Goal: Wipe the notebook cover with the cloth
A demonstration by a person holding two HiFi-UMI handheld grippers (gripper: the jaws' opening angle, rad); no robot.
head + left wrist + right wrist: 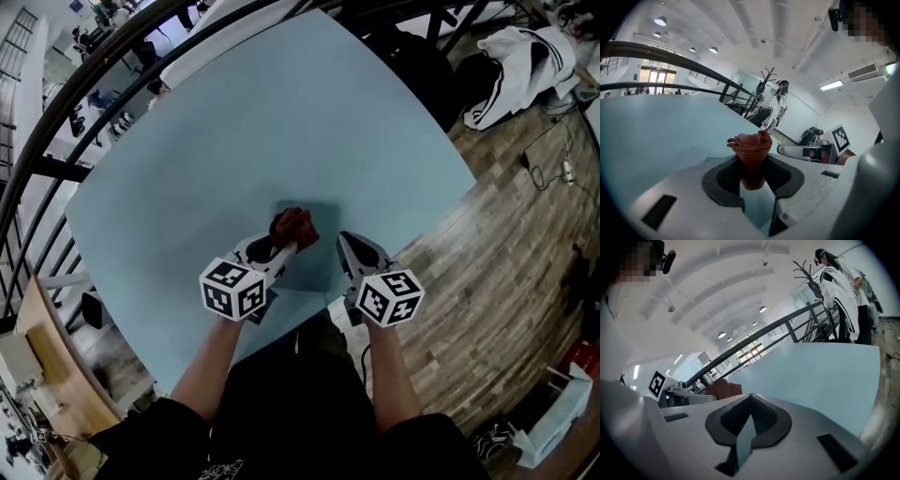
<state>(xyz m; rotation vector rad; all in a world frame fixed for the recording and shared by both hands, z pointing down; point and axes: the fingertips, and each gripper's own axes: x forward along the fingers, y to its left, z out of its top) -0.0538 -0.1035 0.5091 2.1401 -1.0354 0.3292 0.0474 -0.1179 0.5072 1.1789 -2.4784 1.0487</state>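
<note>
A dark red cloth (292, 227), bunched into a wad, is pinched in the left tongs (284, 246) and rests on the near part of a teal notebook (316, 269). The notebook lies flat near the front edge of a pale blue bench (234, 122), almost matching it in colour. Just right of the cloth, the right tongs (350, 246) are pressed together with nothing between them, tips at the notebook's right side. Wooden floor (506, 272) lies right of the bench.

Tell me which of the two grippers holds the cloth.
The left gripper: its jaws clamp the red-brown cloth, while the right gripper has its jaws together with nothing between them.
</note>
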